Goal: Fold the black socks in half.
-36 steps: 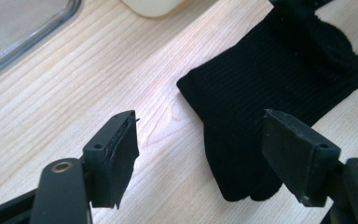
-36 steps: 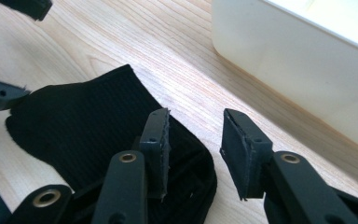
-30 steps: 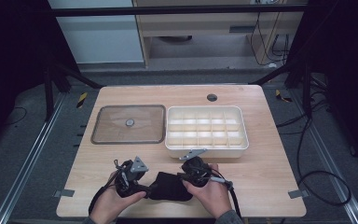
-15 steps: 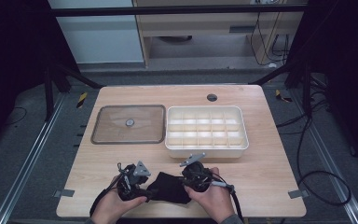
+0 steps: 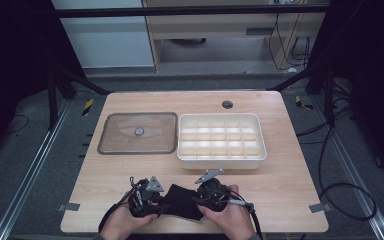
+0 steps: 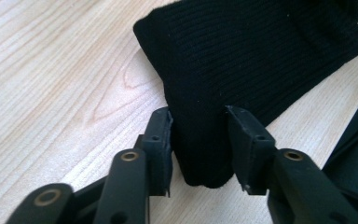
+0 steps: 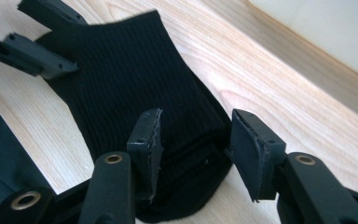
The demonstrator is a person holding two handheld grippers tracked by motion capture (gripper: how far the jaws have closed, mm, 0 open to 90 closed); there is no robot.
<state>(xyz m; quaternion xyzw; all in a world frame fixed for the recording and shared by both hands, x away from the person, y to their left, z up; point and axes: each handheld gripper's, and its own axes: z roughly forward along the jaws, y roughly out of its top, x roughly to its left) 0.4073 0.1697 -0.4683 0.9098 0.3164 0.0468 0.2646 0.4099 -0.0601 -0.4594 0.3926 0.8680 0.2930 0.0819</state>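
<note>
The black ribbed sock [image 6: 261, 60], soft, light and floppy, is lying low in the frame, my left gripper [image 6: 198, 140] having just been closing on one bunched end, my right gripper [image 7: 193, 144] having just been opening around the other.

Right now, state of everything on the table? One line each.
Sock: black, folded, flat on the table between both grippers.
Left gripper: jaws have just been closing, pressing on one end of the sock.
Right gripper: jaws have just been opening, sock end between them, far pad clear of it.
Tray: white, compartments empty.
Lid: clear, lying flat beside the tray.
</note>
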